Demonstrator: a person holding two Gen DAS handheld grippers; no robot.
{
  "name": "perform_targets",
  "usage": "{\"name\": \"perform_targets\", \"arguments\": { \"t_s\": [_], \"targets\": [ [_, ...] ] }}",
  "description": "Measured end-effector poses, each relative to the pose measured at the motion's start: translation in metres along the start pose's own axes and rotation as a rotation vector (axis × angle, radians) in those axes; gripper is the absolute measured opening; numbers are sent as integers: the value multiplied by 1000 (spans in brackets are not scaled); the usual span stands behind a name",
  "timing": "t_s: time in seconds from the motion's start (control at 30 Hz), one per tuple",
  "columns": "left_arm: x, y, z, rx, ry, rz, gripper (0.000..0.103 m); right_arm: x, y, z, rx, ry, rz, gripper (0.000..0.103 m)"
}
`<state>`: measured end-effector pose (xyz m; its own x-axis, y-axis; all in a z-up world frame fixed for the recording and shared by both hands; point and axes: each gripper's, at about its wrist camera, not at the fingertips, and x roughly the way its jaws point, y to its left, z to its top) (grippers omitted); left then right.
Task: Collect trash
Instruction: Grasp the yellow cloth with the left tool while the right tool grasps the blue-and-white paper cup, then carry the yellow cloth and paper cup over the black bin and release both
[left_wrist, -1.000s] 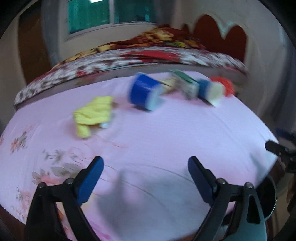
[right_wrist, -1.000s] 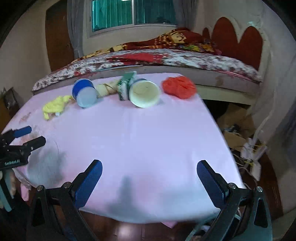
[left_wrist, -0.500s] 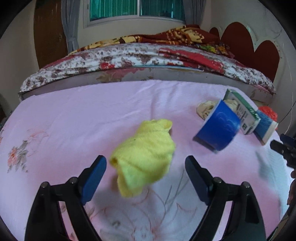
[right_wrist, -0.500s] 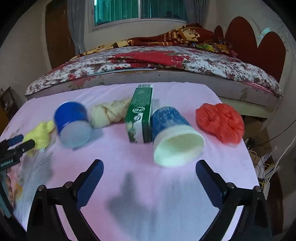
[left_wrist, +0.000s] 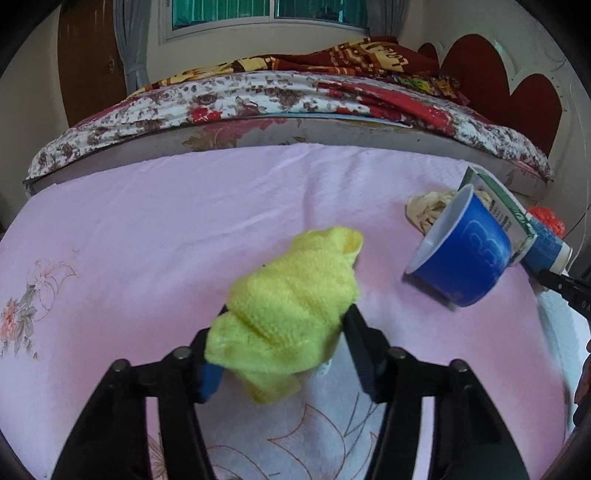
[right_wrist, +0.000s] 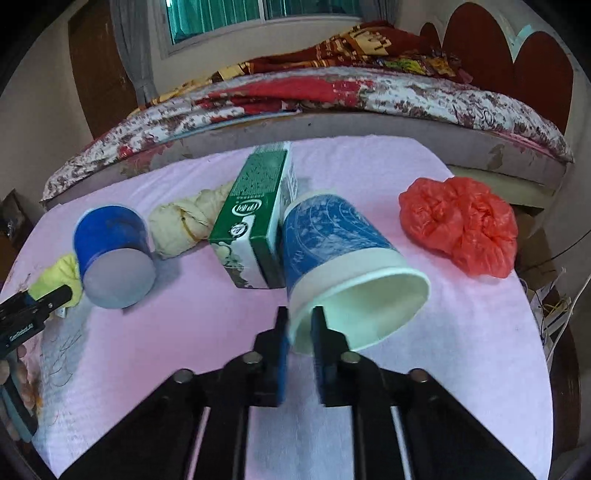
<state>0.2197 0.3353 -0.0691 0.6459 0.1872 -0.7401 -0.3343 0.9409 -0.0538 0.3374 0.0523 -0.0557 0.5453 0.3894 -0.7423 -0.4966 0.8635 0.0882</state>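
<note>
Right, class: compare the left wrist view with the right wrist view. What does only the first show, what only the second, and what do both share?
Only the left wrist view shows the left gripper closed on the yellow cloth.

Only the right wrist view shows the right gripper pinching the rim of the light blue paper cup, and the whole red plastic bag.

Both share the dark blue cup, green carton, cream wad and pink sheet.

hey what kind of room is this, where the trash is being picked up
Most likely a bedroom. Behind the pink-covered table stands a bed with a floral cover and a dark red scalloped headboard, and a curtained window sits in the far wall.
</note>
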Motion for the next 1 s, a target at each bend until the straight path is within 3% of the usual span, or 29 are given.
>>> {"name": "perform_targets", "arguments": {
  "t_s": [0.1,0.3,0.63,1.0],
  "targets": [
    [-10,1,-5,-1,-21,-24,30,-15,1,-4,-19,-19,0,4],
    [-31,-1,-14,-21,-46,-82,22,-49,8,-16,-87,-61,-17,4],
    [-79,-33,-31,8,-106,-157,19,-114,-1,-53,-116,-135,-21,3],
    [-123,-104,-58,116,-141,-284,19,-190,-35,-115,-111,-202,-61,3]
  ]
}}
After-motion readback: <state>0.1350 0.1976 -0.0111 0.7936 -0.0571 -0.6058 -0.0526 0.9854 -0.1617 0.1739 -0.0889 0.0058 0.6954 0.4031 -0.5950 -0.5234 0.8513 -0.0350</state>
